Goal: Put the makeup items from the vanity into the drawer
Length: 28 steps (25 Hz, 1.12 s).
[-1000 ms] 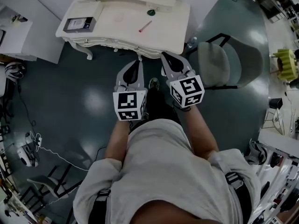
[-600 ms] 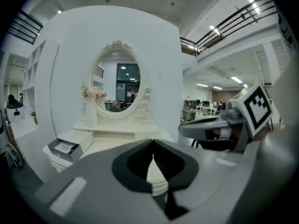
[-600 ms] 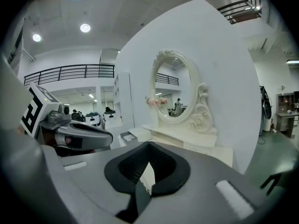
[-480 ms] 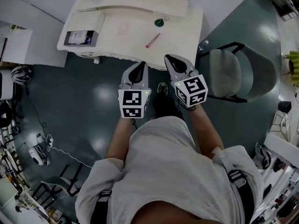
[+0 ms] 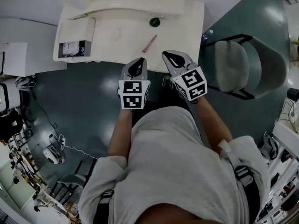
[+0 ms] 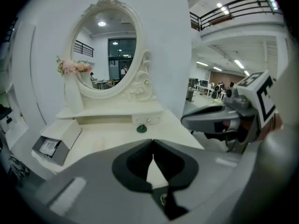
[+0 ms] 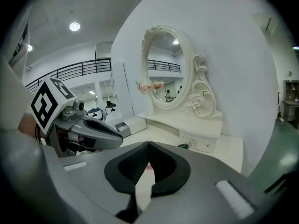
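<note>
The white vanity (image 5: 131,36) carries a pink stick-shaped makeup item (image 5: 150,43) and a small dark green round item (image 5: 154,21). A pale pink disc (image 5: 117,32) lies to their left. My left gripper (image 5: 139,60) and right gripper (image 5: 174,56) hover side by side at the vanity's front edge, both shut and empty. In the left gripper view the shut left gripper (image 6: 153,143) points at the green item (image 6: 141,129) and the small drawer (image 6: 147,119), which is closed. In the right gripper view the shut right gripper (image 7: 148,144) faces the same drawer (image 7: 203,143).
An open box (image 5: 72,48) sits at the vanity's left end. An oval mirror (image 6: 105,45) with a flower vase (image 6: 72,85) stands at the back. A grey chair (image 5: 238,66) stands to the right. Cables and equipment (image 5: 49,153) lie on the floor at the left.
The person has stepped up to the vanity. Both shut grippers moved forward together and their tips now reach its front edge.
</note>
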### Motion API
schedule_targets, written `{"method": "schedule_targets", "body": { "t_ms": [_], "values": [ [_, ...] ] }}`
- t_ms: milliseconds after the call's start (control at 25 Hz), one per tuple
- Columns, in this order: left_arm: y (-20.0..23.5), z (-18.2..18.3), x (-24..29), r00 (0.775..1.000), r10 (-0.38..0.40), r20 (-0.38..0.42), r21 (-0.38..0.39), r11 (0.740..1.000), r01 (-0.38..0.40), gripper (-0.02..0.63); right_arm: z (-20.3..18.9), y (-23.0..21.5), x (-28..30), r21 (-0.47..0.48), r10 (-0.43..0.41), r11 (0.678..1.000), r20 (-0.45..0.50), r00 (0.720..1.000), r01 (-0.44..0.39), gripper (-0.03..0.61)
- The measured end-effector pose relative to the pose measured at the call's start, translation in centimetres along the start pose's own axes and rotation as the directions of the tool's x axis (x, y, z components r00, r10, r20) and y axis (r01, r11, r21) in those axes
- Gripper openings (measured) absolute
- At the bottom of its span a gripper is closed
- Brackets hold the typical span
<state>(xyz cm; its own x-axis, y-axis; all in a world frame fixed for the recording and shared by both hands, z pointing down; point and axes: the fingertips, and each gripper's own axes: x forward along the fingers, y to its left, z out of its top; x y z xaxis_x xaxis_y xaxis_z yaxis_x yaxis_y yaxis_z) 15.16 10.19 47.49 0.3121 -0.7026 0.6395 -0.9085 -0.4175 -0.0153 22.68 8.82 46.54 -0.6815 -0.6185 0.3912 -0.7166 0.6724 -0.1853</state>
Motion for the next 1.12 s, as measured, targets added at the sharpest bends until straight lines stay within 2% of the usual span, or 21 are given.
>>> {"method": "schedule_targets", "body": {
  "t_ms": [280,520,840,920,1040,1120],
  "values": [
    [0.6,-0.8,4.6,0.995,-0.016,-0.093,0.049,0.999,0.021,0.003,-1.1,-1.5,1.2,0.022,-0.003,1.0,-0.033,0.999,0.004,0.0],
    [0.9,-1.5,8.5,0.982,-0.061,-0.178,0.117,0.99,0.082,0.003,-1.7,-3.3,2.0,0.076,-0.051,0.996,-0.038,0.998,0.053,0.0],
    [1.8,-3.7,13.4,0.933,-0.098,-0.348,0.232,0.955,0.187,0.003,-2.3,-6.4,2.7,0.164,-0.161,0.972,-0.044,0.986,0.166,0.0],
    [2.2,-4.4,14.4,0.915,-0.106,-0.39,0.241,0.947,0.213,0.005,-2.5,-7.0,2.8,0.187,-0.187,0.963,-0.05,0.981,0.194,0.0],
    [2.2,-5.4,15.7,0.881,-0.14,-0.452,0.232,0.935,0.268,0.067,-2.7,-7.7,2.9,0.214,-0.218,0.95,-0.06,0.974,0.226,0.0],
    [2.2,-5.9,16.3,0.865,-0.15,-0.479,0.236,0.927,0.292,0.067,-2.7,-8.0,2.8,0.226,-0.236,0.943,-0.063,0.97,0.244,0.0]
  ]
}}
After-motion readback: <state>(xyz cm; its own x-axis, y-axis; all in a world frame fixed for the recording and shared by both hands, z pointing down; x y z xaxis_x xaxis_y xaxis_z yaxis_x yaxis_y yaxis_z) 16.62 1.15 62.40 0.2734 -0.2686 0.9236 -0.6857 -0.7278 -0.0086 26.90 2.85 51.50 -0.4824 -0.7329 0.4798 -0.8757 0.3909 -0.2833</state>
